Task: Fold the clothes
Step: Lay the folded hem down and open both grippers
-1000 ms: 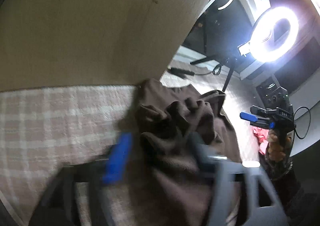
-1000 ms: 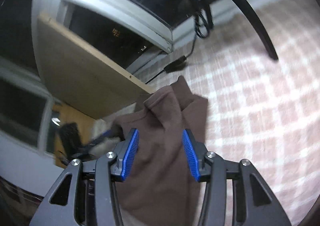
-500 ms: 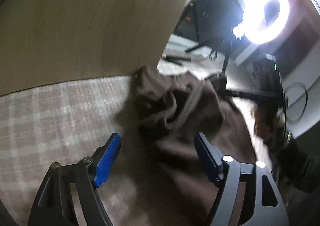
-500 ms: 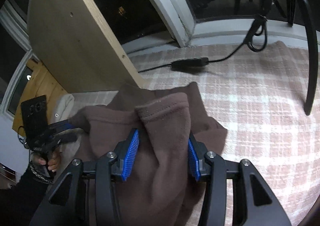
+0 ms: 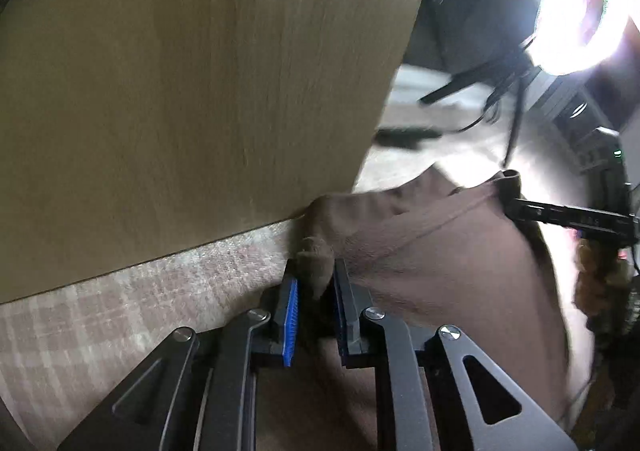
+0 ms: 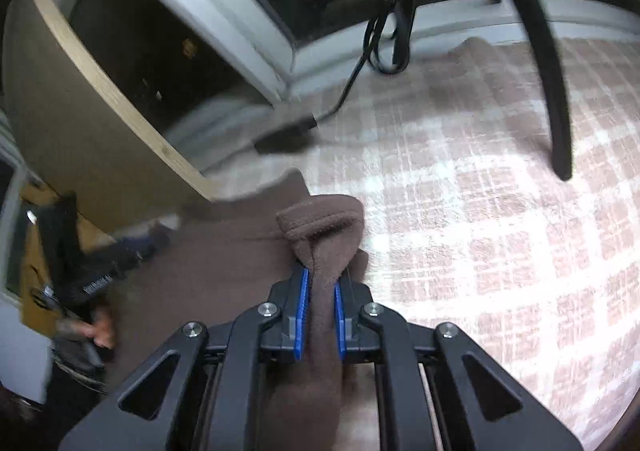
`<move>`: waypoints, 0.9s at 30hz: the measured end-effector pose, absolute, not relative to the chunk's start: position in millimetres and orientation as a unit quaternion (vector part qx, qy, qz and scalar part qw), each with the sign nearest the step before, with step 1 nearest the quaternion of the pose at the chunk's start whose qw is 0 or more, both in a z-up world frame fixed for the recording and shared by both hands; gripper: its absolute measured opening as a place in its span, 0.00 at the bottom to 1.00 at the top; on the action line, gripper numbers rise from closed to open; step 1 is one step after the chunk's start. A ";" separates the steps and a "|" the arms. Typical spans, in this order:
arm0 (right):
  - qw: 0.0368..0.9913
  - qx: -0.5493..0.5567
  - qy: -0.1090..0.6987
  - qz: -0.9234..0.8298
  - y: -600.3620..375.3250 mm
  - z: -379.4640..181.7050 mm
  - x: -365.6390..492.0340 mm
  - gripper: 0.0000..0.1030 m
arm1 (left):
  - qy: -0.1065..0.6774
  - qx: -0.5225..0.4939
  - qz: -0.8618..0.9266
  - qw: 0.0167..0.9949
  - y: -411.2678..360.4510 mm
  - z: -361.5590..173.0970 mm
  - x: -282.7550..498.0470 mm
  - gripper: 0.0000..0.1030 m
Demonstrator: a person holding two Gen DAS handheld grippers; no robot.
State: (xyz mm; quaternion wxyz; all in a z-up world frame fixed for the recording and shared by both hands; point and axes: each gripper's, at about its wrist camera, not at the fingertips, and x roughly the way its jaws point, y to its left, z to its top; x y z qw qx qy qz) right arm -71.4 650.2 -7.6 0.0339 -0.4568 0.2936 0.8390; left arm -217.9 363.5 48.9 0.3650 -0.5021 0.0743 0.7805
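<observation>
A brown fleece garment is stretched between both grippers above the pink checked cloth. My left gripper is shut on a bunched corner of the garment next to the wooden board. My right gripper is shut on a folded hem of the garment. In the left wrist view the right gripper shows at the far right, at the garment's other end. In the right wrist view the left gripper shows at the left, blurred.
A large wooden board stands upright right behind the garment. A lit ring light on a tripod stands at the back. A black power cable and adapter lie on the checked cloth by the window. A black tripod leg stands at right.
Both grippers have closed on the brown garment, which was loose between open jaws before. The garment is now pulled out taut between them.
</observation>
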 end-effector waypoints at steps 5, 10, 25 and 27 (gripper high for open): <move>0.040 -0.435 0.304 0.847 662.3 7.6 -52.7 0.26 | 0.067 -0.480 0.808 0.335 346.6 64.2 -216.0 0.33; 0.022 -0.443 0.279 0.852 659.4 12.2 -39.6 0.56 | 0.051 -0.500 0.787 0.358 352.7 53.7 -218.8 0.48; -0.092 -0.462 0.304 0.828 662.0 -24.6 -78.6 0.49 | 0.012 -0.522 0.741 0.422 374.1 32.1 -233.0 0.52; -0.099 -0.462 0.305 0.827 661.0 -25.8 -77.1 0.42 | 0.008 -0.522 0.735 0.433 375.8 31.2 -231.5 0.39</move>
